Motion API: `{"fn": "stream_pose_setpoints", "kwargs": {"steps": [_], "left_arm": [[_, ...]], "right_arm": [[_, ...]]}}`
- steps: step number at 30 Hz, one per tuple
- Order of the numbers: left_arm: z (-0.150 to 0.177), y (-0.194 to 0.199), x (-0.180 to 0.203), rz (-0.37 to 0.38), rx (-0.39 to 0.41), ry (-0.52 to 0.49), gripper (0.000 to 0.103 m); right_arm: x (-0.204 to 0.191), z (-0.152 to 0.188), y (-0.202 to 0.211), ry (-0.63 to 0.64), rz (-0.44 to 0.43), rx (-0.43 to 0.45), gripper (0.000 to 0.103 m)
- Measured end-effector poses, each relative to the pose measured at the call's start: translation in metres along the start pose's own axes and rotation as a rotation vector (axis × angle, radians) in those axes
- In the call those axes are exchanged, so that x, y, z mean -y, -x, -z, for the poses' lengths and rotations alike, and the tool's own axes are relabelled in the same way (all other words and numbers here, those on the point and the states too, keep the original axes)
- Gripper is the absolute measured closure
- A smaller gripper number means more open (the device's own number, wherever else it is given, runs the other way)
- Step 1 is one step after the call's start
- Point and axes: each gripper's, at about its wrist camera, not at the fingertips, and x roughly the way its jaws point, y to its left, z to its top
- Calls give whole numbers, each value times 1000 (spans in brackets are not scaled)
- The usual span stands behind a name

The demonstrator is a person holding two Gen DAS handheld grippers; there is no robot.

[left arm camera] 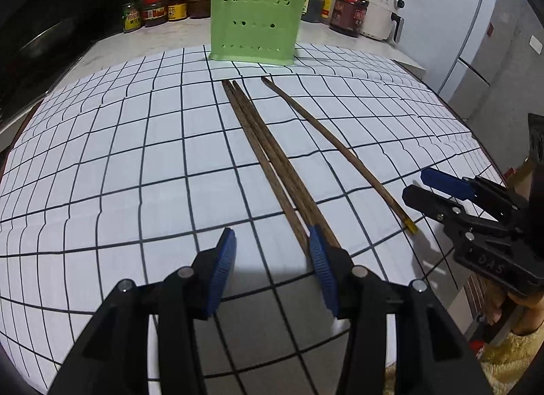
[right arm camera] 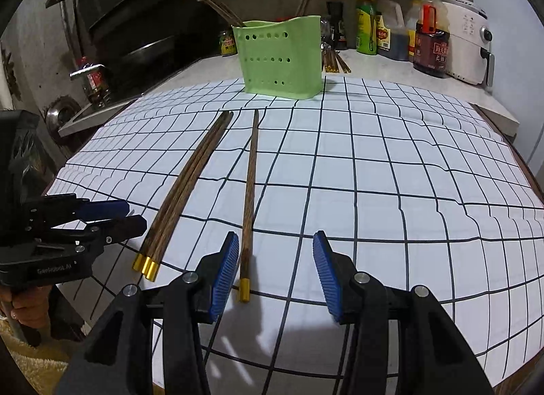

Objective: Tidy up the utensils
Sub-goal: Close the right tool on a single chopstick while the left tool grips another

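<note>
A bundle of three brown wooden chopsticks with gold ends lies on the checked cloth. A single chopstick lies to its right. A green perforated utensil holder stands at the far edge, with several chopsticks inside. My left gripper is open and empty, its right finger over the bundle's near end; it also shows in the right wrist view. My right gripper is open and empty, the single chopstick's gold end beside its left finger; it also shows in the left wrist view.
A white cloth with a black grid covers the table. Behind the holder stand sauce jars, bottles and a white appliance. More chopsticks lie on the counter. A stove is at the left.
</note>
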Motion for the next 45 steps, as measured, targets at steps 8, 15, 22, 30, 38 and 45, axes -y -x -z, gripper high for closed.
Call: {"fn": "stream_pose_setpoints", "kwargs": {"steps": [8, 15, 22, 30, 38, 45], "left_arm": [[-3, -7, 6, -18, -19, -5, 58], [-1, -9, 16, -151, -36, -102, 58], [0, -2, -15, -255, -35, -115, 58], [23, 19, -47, -96, 25, -63, 59], [37, 23, -32, -81, 57, -71, 61], [38, 23, -29, -110, 71, -74, 82]], "right_arm": [[2, 1, 0, -2, 1, 9, 56], [1, 3, 0, 8, -15, 11, 56], [-16, 8, -10, 80, -23, -5, 59], [-21, 16, -7, 168, 51, 25, 96], [-9, 9, -9, 74, 84, 11, 94], [-7, 21, -2, 90, 43, 36, 90]]}}
